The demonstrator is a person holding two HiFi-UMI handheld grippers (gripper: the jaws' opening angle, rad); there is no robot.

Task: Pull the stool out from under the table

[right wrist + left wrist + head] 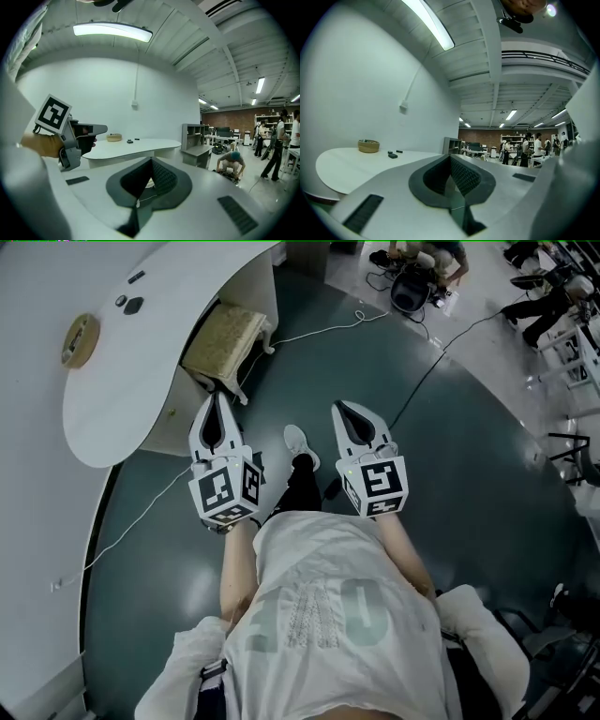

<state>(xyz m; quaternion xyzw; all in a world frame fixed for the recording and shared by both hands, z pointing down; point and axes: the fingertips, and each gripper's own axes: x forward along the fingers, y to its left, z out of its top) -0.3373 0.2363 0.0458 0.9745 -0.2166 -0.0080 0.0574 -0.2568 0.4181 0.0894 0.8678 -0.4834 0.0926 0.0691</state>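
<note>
The stool (225,334) has a beige cushioned top and white legs. It stands partly under the curved white table (112,390), which also shows in the two gripper views (342,166) (136,146). My left gripper (217,401) is shut and empty; it is held in the air just short of the stool's near corner, apart from it. My right gripper (343,410) is shut and empty too, further right over the dark floor. In the left gripper view (451,158) and the right gripper view (151,161) the jaws meet with nothing between them. The stool is hidden in both gripper views.
A round woven basket (81,338) and small dark items (134,305) lie on the table. A white cable (319,332) runs over the floor past the stool. My shoe (298,442) is between the grippers. A person crouches at the back (233,164) beside a grey shelf unit (192,133).
</note>
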